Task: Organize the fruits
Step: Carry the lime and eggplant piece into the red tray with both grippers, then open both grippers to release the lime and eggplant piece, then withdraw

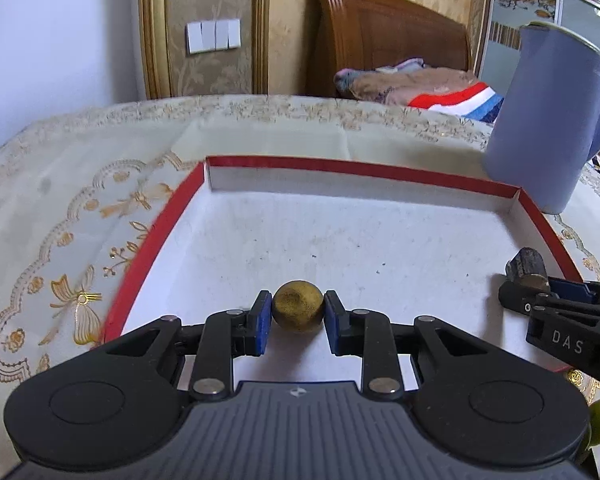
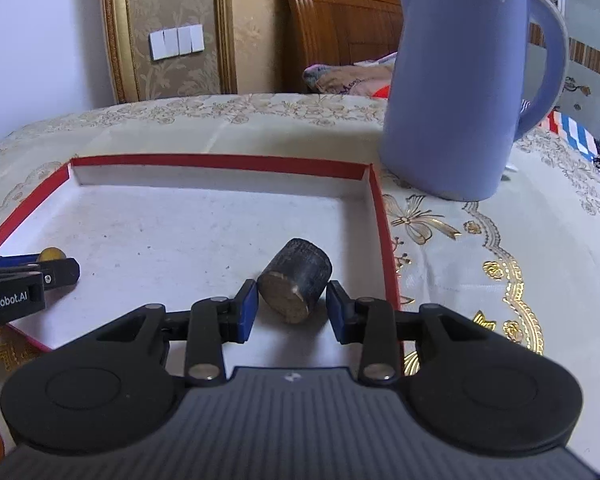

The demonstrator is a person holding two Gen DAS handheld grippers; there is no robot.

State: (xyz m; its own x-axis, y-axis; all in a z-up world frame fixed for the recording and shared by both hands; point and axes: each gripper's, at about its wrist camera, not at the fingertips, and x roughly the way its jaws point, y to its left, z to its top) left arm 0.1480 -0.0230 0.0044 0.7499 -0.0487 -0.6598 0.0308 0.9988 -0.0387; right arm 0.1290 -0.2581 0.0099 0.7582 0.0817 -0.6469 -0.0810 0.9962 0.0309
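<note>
1. Over the red-rimmed white cardboard tray (image 1: 380, 240) on the worktop, your left tongs (image 1: 298, 316) clamp a small round golden-brown fruit (image 1: 298, 310).
2. Your right tongs (image 2: 292, 306) stand slightly apart around a dark stubby cylindrical piece (image 2: 296, 280), pads clear, near the tray's right wall.

Your table (image 2: 260, 128) wears a cream cloth (image 1: 80, 216) embroidered in gold. On it you have a shallow red-rimmed box lid (image 1: 356, 168) lying flat, and a blue jug (image 2: 456, 92) standing upright just beyond the lid's far right corner.
</note>
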